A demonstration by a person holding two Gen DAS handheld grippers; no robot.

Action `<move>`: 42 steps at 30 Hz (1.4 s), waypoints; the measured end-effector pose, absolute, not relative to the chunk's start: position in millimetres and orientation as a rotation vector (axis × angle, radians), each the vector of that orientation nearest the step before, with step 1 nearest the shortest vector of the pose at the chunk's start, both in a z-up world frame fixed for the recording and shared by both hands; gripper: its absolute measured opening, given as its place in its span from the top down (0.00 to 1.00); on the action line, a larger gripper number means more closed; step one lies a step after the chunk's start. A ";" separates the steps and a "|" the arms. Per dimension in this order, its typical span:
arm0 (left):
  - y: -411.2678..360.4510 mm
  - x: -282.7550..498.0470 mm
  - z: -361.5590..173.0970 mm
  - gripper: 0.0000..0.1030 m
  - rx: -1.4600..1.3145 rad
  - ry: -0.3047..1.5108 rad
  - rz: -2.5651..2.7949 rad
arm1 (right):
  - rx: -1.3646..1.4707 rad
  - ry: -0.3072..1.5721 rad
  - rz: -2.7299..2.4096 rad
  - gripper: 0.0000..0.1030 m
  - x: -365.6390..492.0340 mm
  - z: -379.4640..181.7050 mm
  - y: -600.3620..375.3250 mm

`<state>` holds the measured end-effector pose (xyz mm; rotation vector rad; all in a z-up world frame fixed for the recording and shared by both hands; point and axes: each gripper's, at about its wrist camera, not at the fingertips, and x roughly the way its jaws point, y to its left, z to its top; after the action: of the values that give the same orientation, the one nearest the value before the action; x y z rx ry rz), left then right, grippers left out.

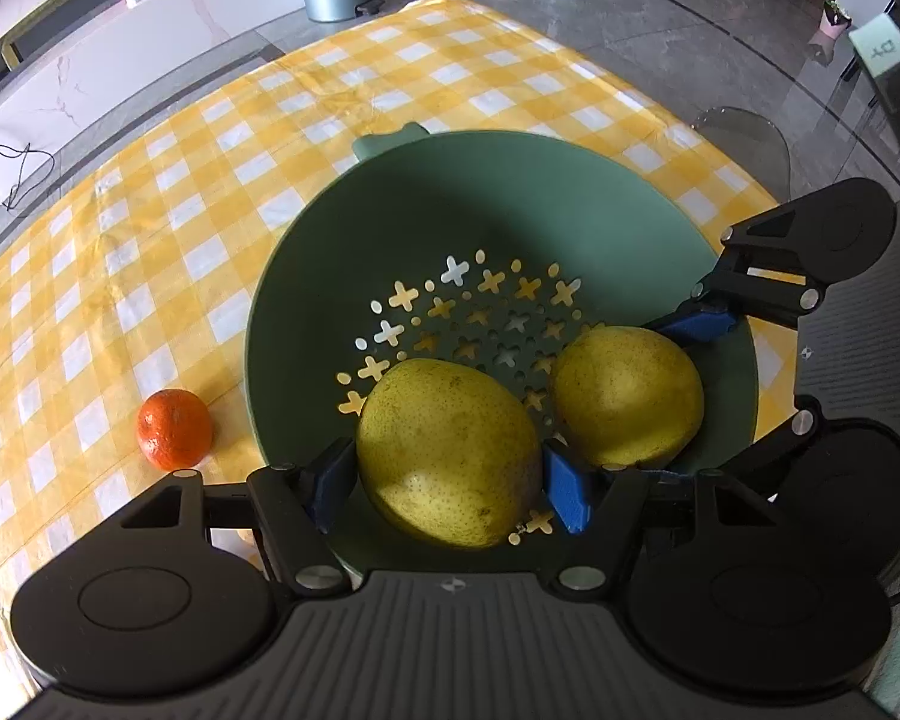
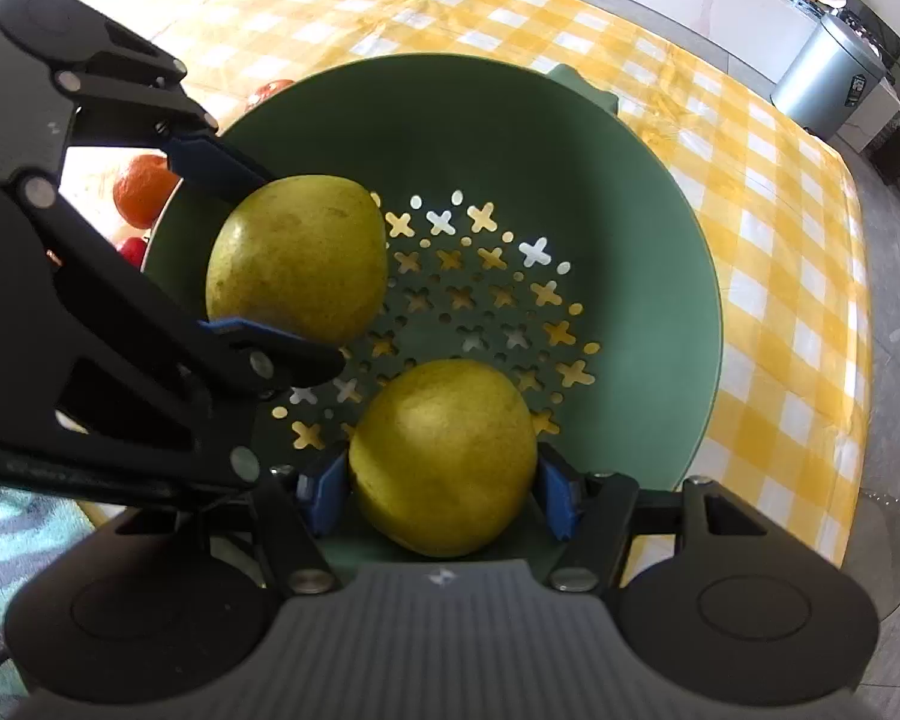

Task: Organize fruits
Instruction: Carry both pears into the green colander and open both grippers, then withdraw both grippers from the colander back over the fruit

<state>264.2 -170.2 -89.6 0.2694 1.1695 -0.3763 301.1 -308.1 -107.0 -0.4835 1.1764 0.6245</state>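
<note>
2 yellow-green pears sit low in a green colander point(image 1: 570, 180), each pinched at its widest part: left gripper point(image 1: 450, 483) on the left pear point(image 1: 444, 450), right gripper point(image 2: 444, 489) on the right pear point(image 2: 444, 456). They look firm, weighty, bruisable (release gently). An orange point(image 1: 174, 429) waits at lower left, outside the rim.

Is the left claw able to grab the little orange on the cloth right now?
Probably not yet: the left claw is already full with a pear over the green bowl. The orange sits outside, unblocked.
</note>
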 end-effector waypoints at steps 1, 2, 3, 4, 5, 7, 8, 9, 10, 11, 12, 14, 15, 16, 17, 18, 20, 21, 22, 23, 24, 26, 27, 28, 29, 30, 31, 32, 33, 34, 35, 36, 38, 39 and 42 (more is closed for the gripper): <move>-170.5 264.5 -90.8 0.26 0.272 1.177 -0.374 | -0.492 1.176 0.625 0.41 301.0 -107.8 -306.0; -171.0 265.1 -92.0 0.26 0.276 1.184 -0.370 | -0.499 1.177 0.625 0.41 300.4 -107.5 -305.2; -171.5 265.1 -93.7 0.26 0.279 1.191 -0.364 | -0.505 1.178 0.625 0.41 299.9 -106.7 -304.6; -172.4 265.3 -95.3 0.26 0.282 1.196 -0.358 | -0.510 1.180 0.626 0.40 300.2 -106.5 -303.0; -172.8 265.2 -96.2 0.26 0.285 1.197 -0.352 | -0.517 1.180 0.627 0.40 299.6 -106.3 -302.7; -171.5 265.4 -96.3 0.26 0.285 1.195 -0.353 | -0.526 1.177 0.625 0.40 299.3 -106.5 -304.2; -170.8 265.9 -96.3 0.26 0.279 1.193 -0.350 | -0.525 1.174 0.620 0.40 300.1 -105.0 -305.2; -170.8 267.7 -97.1 0.26 0.271 1.200 -0.344 | -0.525 1.169 0.616 0.40 301.0 -102.9 -306.3; -170.8 269.2 -98.2 0.25 0.269 1.209 -0.338 | -0.530 1.162 0.612 0.40 301.4 -100.5 -307.5; -172.8 269.5 -98.7 0.24 0.279 1.208 -0.330 | -0.535 1.161 0.609 0.40 301.9 -99.2 -308.2; -174.9 267.7 -97.9 0.24 0.298 1.193 -0.325 | -0.537 1.165 0.608 0.40 302.1 -98.5 -308.8; -176.7 266.6 -95.9 0.24 0.300 1.182 -0.332 | -0.539 1.161 0.613 0.39 301.6 -97.3 -310.7; -176.7 265.7 -94.7 0.24 0.297 1.176 -0.335 | -0.537 1.158 0.611 0.39 301.2 -96.1 -311.7; -176.6 264.7 -93.1 0.24 0.294 1.171 -0.340 | -0.535 1.154 0.610 0.39 299.4 -93.1 -312.5; -176.5 263.2 -91.1 0.24 0.297 1.164 -0.340 | -0.531 1.149 0.608 0.39 298.8 -91.1 -313.7; -175.5 261.0 -87.9 0.24 0.300 1.154 -0.341 | -0.525 1.144 0.602 0.37 298.3 -88.7 -315.5; -173.2 255.7 -81.0 0.24 0.304 1.133 -0.339 | -0.516 1.130 0.596 0.33 293.5 -81.9 -316.6; -172.7 252.4 -77.1 0.24 0.306 1.124 -0.338 | -0.510 1.124 0.593 0.31 290.5 -78.1 -316.8; -171.5 249.4 -73.4 0.24 0.305 1.115 -0.338 | -0.503 1.117 0.591 0.29 288.1 -74.4 -317.0; -170.7 245.9 -69.3 0.24 0.304 1.104 -0.339 | -0.495 1.111 0.589 0.28 285.1 -71.7 -315.9; -169.2 242.3 -65.1 0.24 0.301 1.093 -0.338 | -0.487 1.104 0.587 0.26 282.5 -67.9 -315.9; -164.6 233.8 -55.6 0.24 0.290 1.066 -0.331 | -0.467 1.083 0.574 0.24 278.2 -64.0 -315.0; -161.7 228.1 -49.3 0.24 0.281 1.050 -0.327 | -0.456 1.071 0.566 0.24 273.6 -59.5 -314.5; -158.4 223.4 -43.8 0.24 0.270 1.037 -0.324 | -0.443 1.059 0.561 0.24 269.2 -54.8 -314.3; -154.8 218.5 -38.1 0.24 0.259 1.024 -0.322 | -0.428 1.045 0.556 0.24 264.9 -50.2 -314.2; -151.1 213.4 -32.8 0.24 0.250 1.012 -0.320 | -0.410 1.030 0.551 0.23 259.6 -45.2 -314.0; -146.8 207.8 -27.0 0.24 0.240 1.000 -0.319 | -0.391 1.017 0.547 0.23 255.2 -41.1 -313.7; -142.3 202.2 -21.8 0.24 0.234 0.989 -0.317 | -0.370 1.006 0.546 0.23 251.0 -38.9 -312.5; -137.0 195.9 -16.4 0.24 0.226 0.978 -0.314 | -0.342 0.996 0.544 0.23 246.3 -35.6 -311.7; -132.1 190.1 -11.8 0.24 0.217 0.968 -0.308 | -0.311 0.990 0.542 0.23 242.4 -34.2 -310.7; -127.0 183.8 -7.2 0.23 0.208 0.958 -0.301 | -0.279 0.984 0.541 0.23 237.0 -30.5 -309.6; -122.0 178.6 -3.3 0.23 0.201 0.950 -0.293 | -0.245 0.977 0.541 0.23 231.9 -27.6 -308.3; -112.4 167.8 3.4 0.23 0.191 0.935 -0.274 | -0.184 0.959 0.543 0.23 222.2 -24.4 -304.4; -105.7 161.6 6.9 0.23 0.185 0.928 -0.265 | -0.155 0.947 0.540 0.23 217.2 -23.3 -302.0; -88.5 145.8 13.5 0.23 0.160 0.916 -0.231 | -0.078 0.918 0.529 0.23 202.5 -23.8 -292.1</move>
<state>145.8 -88.5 13.5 0.1598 0.9158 -0.2306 202.5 -292.1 -23.8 -0.0782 0.9177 0.5288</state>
